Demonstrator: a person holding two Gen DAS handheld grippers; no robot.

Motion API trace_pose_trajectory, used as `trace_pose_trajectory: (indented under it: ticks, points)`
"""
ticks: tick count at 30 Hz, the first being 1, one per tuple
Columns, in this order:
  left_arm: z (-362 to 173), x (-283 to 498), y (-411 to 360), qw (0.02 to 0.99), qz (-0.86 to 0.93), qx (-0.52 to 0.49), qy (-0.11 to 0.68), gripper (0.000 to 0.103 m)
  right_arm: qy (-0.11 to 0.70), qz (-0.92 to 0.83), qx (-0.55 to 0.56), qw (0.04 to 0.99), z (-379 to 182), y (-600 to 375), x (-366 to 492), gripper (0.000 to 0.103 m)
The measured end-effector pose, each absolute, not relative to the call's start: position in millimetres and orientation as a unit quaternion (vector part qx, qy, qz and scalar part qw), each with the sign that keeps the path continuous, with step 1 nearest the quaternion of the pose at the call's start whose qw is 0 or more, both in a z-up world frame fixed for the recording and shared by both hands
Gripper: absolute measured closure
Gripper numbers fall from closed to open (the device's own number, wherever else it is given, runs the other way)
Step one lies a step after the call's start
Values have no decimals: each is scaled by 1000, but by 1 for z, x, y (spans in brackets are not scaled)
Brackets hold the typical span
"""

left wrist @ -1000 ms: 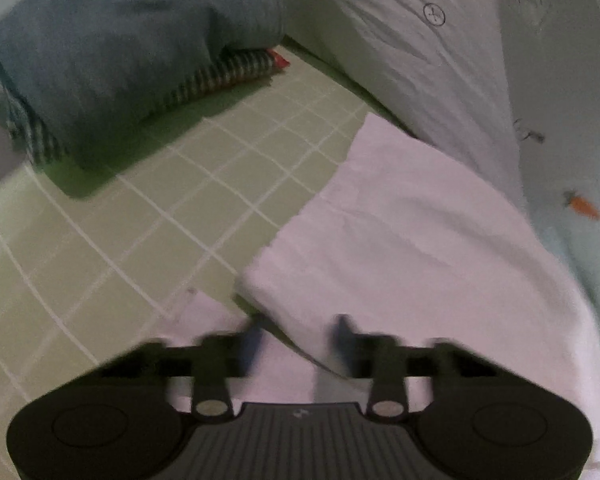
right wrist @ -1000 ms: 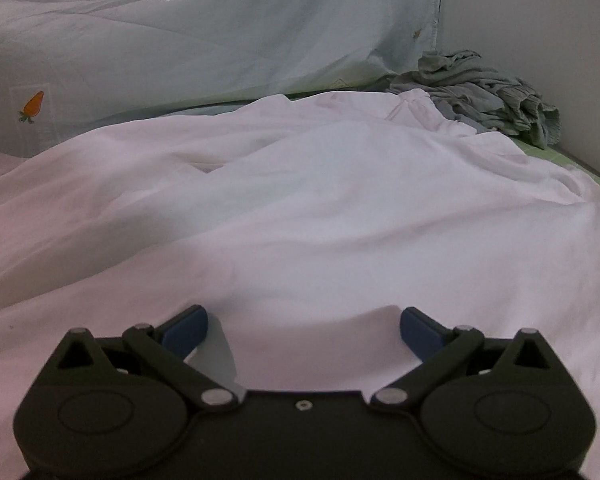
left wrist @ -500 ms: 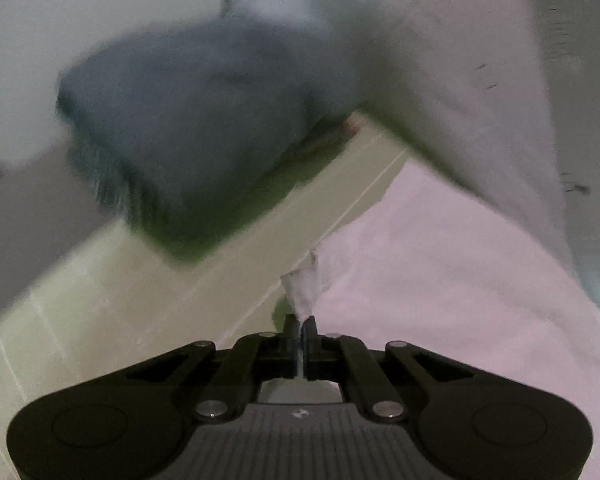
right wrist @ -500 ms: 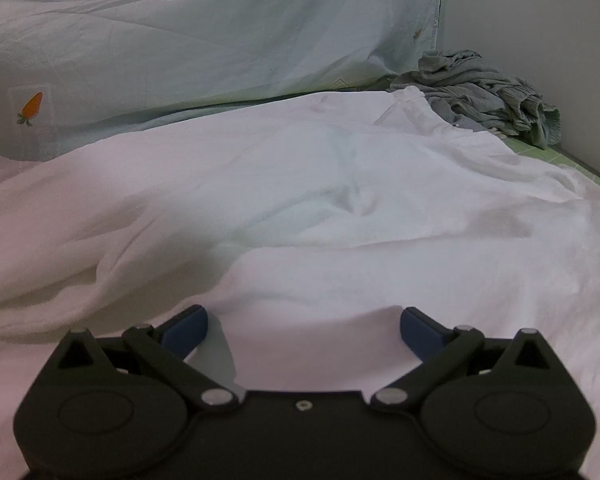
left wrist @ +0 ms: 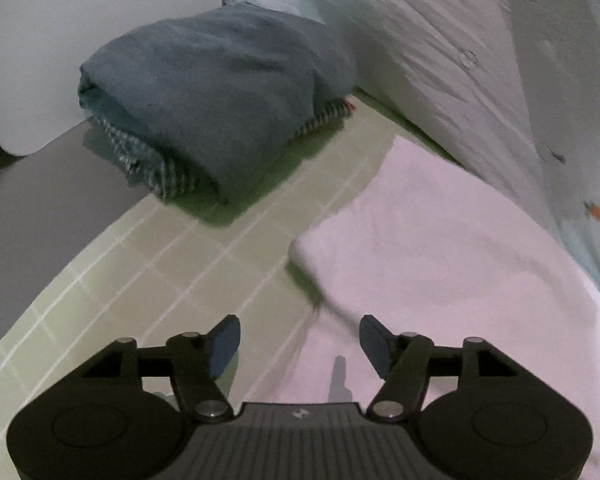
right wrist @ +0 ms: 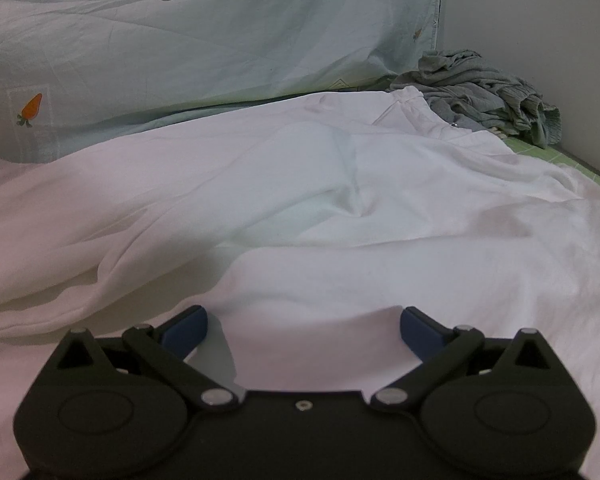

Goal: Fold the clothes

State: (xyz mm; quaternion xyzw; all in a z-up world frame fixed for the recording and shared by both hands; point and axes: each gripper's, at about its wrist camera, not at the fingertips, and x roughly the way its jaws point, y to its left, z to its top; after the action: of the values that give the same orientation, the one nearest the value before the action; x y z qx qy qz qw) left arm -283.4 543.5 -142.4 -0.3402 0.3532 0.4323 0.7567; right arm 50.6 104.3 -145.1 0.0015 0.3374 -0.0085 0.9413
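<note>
A white garment [left wrist: 452, 264] lies spread on the green checked sheet [left wrist: 148, 276], one corner folded over near the middle. My left gripper [left wrist: 299, 344] hovers open just above that edge, nothing between its blue pads. The right wrist view is filled by the same white garment [right wrist: 340, 208], rumpled with a crease down the middle. My right gripper [right wrist: 303, 326] stands open low over the cloth, which bulges up between its fingers without being pinched.
A folded stack [left wrist: 220, 96], grey-blue cloth over a striped piece, sits at the far left by the wall. A pale duvet [right wrist: 180, 40] with carrot prints runs along the back. A crumpled grey garment [right wrist: 484, 88] lies in the far right corner.
My left gripper was shut on the white garment's corner half a second ago; it has opened and the corner has dropped onto the cloth. The white garment shifted and flattened in the right wrist view.
</note>
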Motion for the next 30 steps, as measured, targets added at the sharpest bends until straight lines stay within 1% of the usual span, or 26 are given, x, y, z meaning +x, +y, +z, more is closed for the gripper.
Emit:
trace_pose_trajectory:
  ticks: [3,6,8,12,13,14,15,16,17,18,20,23,27,30]
  points:
    - [-154,-301,521,748,418,-352,376,33,338,-6,4,941,-145,103,51,0]
    - [-162,-309,499,756,408,-336,386,30,338,-4,4,941,-145,101,50,0]
    - [-166,-314,484,761,401,-325,392,25,341,1,2,940,-144,101,48,0]
    - [-172,-318,463,766,402,-297,404,25,361,40,-10,932,-139,99,32,0]
    - [-174,-319,460,766,404,-292,405,27,364,49,-14,930,-138,99,27,0]
    - [-175,-320,456,766,411,-283,405,37,367,56,-17,928,-138,98,23,0]
    - [-175,-321,453,763,423,-269,408,46,371,64,-19,926,-137,98,18,0]
    - [-174,-321,452,760,431,-262,410,62,375,72,-24,924,-136,97,14,0]
    - [-173,-322,451,758,438,-255,411,77,379,80,-29,921,-136,95,10,0]
    - [-172,-323,449,755,445,-248,412,82,384,88,-33,919,-135,93,4,0]
    - [-170,-329,450,750,447,-269,406,94,394,96,-39,913,-133,87,-7,0]
    - [-166,-337,448,742,457,-276,406,98,410,102,-47,905,-131,80,-22,0]
    - [-164,-348,445,733,473,-276,404,98,430,116,-56,894,-129,74,-38,0]
    - [-163,-357,443,726,485,-276,402,98,429,138,-68,890,-130,73,-49,0]
